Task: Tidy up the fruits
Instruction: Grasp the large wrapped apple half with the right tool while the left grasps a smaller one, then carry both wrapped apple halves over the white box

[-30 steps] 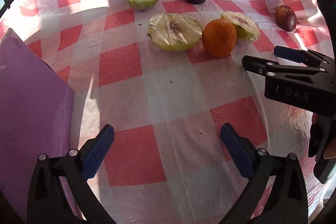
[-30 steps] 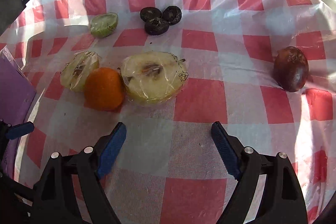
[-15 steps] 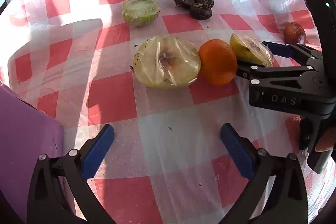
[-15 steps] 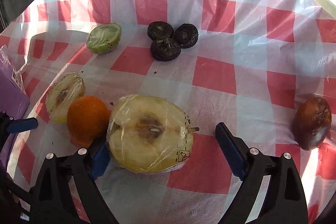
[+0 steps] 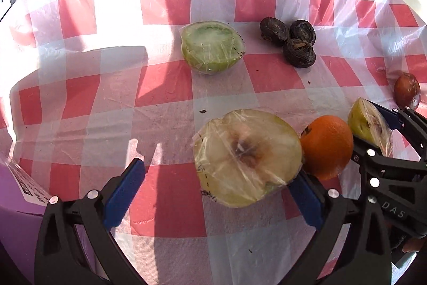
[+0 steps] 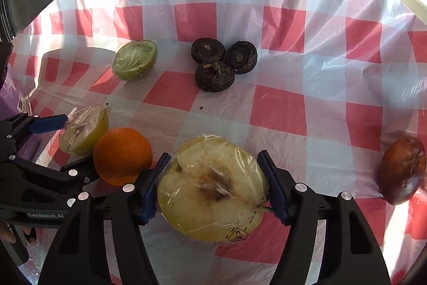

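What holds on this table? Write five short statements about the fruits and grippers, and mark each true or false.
1. The right hand-held gripper has its pads against a film-wrapped apple half. True; its jaws have just been closing, with that half between them.
2. The orange lies between that half and the other wrapped apple half. True.
3. Five dark round fruits sit in a cluster. False: there are three dark round fruits.
4. The left hand-held gripper is shut on the orange. False: its jaws stand open and the orange lies outside them.
5. The green fruit half lies bare. False: clear film covers it.
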Available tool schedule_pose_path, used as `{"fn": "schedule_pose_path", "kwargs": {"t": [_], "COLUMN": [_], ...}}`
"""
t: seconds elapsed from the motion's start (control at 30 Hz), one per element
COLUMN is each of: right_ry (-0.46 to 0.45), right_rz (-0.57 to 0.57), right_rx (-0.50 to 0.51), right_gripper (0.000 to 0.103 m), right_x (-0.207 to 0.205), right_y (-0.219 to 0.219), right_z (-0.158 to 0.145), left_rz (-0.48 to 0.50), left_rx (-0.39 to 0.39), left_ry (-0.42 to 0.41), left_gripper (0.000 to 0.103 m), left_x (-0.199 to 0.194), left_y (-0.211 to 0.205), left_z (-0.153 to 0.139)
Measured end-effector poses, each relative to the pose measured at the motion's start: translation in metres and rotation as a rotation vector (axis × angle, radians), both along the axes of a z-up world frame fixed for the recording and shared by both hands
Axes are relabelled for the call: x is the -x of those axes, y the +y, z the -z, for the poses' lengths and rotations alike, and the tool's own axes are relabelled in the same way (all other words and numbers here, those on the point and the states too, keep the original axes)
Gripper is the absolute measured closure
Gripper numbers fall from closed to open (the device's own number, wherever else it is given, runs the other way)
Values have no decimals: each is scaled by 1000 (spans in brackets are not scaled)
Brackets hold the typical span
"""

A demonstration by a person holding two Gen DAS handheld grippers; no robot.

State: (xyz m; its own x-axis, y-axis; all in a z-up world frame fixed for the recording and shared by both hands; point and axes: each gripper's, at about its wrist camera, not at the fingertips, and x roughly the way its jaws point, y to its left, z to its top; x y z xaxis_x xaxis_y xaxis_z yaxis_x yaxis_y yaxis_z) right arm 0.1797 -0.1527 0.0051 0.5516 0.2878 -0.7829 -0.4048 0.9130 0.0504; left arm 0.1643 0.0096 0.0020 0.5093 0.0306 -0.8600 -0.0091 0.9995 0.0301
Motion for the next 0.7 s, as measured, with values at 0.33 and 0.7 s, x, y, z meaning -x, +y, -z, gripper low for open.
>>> {"fn": "schedule_pose_path", "kwargs": {"t": [0.33, 0.7], "right_ry": [-3, 39], "right_rz": [-1, 83], "right_rx": [6, -29], "right_gripper": [38, 38], "right_x": [1, 26], "right_y": [0, -11], "right_z": [0, -3], "left_rz": [22, 77], "left_rx": [13, 97], "left_ry": [-22, 26], "left_gripper": [1, 46], "left_x": [-22, -1], "left_y": [9, 6], "left_z": [-1, -20]}}
